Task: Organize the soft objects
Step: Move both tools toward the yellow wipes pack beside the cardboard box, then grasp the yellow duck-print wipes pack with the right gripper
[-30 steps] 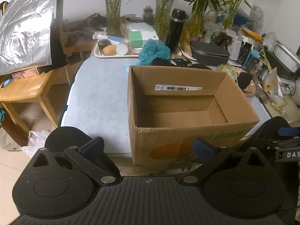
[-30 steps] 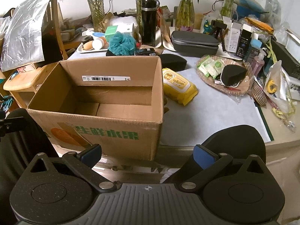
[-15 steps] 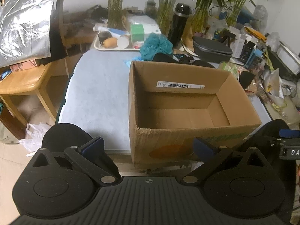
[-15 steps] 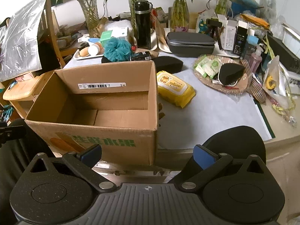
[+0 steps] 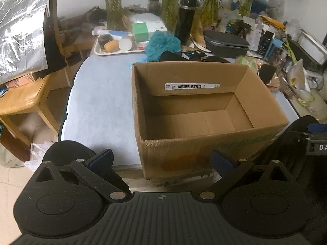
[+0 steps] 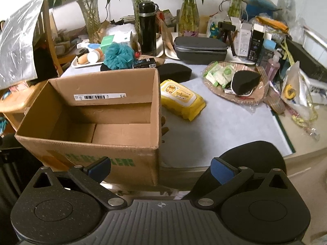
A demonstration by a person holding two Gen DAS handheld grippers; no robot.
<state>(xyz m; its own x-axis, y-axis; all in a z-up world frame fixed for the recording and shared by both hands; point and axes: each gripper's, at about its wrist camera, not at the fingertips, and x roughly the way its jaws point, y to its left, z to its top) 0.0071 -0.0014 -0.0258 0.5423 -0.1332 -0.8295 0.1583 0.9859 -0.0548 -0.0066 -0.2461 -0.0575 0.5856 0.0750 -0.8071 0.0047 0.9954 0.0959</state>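
Now both my left gripper (image 5: 161, 159) and right gripper (image 6: 160, 166) hang released, fingers spread, before the cardboard box (image 6: 106, 120) at frame centre; yellow wipes pack (image 6: 181, 100) lies just right of it, teal sponge (image 6: 118, 56) behind.

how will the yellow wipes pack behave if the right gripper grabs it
The yellow wipes pack looks soft and plump, so it would likely squash and sag rather than stay stiff. Its glossy wrapper may be slippery. Lying flat, it seems unlikely to roll.
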